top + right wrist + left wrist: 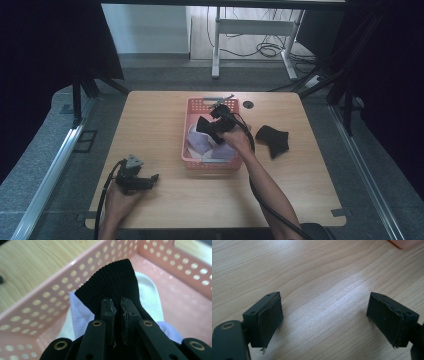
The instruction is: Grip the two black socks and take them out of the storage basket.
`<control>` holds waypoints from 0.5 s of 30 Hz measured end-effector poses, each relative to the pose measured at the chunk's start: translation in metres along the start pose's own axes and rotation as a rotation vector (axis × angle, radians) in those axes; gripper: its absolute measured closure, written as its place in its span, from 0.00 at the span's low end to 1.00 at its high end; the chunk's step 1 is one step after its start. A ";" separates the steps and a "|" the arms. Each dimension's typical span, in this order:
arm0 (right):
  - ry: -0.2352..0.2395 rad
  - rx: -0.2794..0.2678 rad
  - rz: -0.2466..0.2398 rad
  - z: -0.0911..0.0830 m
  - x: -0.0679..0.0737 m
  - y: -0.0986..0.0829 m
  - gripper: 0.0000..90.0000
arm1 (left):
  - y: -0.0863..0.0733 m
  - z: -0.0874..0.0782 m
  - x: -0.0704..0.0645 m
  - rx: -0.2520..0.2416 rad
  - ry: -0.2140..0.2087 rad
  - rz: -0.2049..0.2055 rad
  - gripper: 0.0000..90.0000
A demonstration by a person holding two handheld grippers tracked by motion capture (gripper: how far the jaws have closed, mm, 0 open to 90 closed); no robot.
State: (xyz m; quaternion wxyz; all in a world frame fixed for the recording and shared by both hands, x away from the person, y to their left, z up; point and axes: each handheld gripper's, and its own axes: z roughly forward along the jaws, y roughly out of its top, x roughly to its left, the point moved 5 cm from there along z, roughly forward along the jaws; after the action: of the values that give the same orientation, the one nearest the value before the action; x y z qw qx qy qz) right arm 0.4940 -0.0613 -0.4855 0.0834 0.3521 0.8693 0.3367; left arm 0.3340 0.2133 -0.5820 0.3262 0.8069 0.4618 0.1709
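My right gripper (117,307) is clamped on a black sock (112,287), jaws pinched nearly together on its ribbed cuff, holding it over the pink basket (37,307). Below it lie pale socks (150,297). I judge this the dropping-in step: next I must part the jaws. To its right, 1 more black sock (273,139) waits on the table (155,120). My left gripper (324,322) rests spread and empty.

No text, label, brand, number or sign can be read in any of the views; the desk's wood is bare of print; the pink basket's perforated walls carry no lettering; the black sock shows only ribbed knit.
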 end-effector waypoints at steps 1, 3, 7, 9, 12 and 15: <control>0.000 0.000 0.000 0.000 0.000 0.000 0.91 | 0.000 0.000 0.000 0.000 0.000 0.000 0.15; -0.003 -0.023 -0.016 -0.009 0.003 0.005 0.91 | 0.000 0.000 0.000 -0.001 -0.001 -0.001 0.15; -0.007 -0.046 -0.031 -0.021 0.007 0.011 0.91 | 0.000 0.000 0.000 -0.001 -0.001 -0.002 0.15; -0.010 -0.057 -0.041 -0.026 0.008 0.014 0.91 | 0.000 0.000 0.000 -0.001 -0.001 -0.002 0.15; -0.012 -0.066 -0.050 -0.031 0.010 0.017 0.91 | 0.000 0.000 0.000 -0.001 -0.001 -0.002 0.15; -0.025 -0.080 -0.064 -0.038 0.013 0.021 0.91 | 0.000 0.000 0.000 -0.001 0.000 -0.002 0.15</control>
State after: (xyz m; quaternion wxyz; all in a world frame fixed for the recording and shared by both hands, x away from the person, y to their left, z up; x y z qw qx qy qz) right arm 0.4810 -0.0616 -0.4422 0.1190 0.3246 0.8649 0.3639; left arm 0.3339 0.2131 -0.5819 0.3270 0.8063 0.4624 0.1707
